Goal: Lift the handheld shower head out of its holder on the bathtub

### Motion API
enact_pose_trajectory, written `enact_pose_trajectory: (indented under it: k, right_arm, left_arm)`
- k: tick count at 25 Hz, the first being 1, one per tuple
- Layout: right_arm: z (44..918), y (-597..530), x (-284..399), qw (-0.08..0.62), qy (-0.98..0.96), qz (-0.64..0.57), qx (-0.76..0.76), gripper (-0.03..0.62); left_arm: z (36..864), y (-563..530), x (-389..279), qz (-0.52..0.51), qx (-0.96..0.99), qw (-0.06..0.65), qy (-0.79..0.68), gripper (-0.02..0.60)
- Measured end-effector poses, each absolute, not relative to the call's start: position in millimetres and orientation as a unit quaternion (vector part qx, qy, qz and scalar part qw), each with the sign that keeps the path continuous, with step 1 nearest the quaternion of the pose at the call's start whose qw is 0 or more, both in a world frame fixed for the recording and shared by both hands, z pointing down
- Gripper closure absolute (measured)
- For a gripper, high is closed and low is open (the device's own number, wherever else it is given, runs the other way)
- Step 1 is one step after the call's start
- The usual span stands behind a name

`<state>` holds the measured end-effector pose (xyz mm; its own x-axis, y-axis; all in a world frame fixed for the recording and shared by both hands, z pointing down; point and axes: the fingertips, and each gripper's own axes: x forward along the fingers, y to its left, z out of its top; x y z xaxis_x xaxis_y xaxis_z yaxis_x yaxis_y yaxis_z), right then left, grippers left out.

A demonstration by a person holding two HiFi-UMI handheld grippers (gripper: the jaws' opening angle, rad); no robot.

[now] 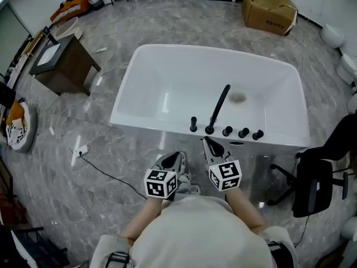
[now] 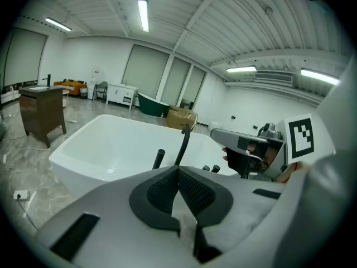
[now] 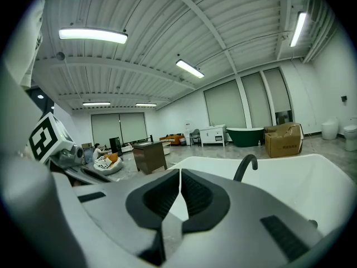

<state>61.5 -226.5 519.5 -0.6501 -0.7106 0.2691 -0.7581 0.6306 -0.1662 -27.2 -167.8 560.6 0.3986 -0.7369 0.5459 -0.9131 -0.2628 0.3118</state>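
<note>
We hold both tools short of the bathtub [image 1: 150, 124]. The left tool [image 1: 174, 161] and the right tool [image 1: 211, 147] each have their jaws pressed together on nothing. The handheld shower head [image 1: 193, 123] stands upright in its holder [image 1: 193, 130] on the near rim at frame centre, just left of the curved spout [image 1: 218, 106]. To do the step well, we spread one tool, straddle the black stem squarely, close firmly, then lift straight up so that it does not bind.
</note>
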Motion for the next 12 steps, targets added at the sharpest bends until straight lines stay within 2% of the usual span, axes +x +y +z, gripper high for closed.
enact_pose_trajectory:
  k: [12]
  right_arm:
    - [574.3,-259.1,26.8,0.139,-0.89,0.145,0.408,0.572]
  left_arm:
    - [582.0,-204.2,-49.9,0.138,0.777,0.331,-0.518,0.561]
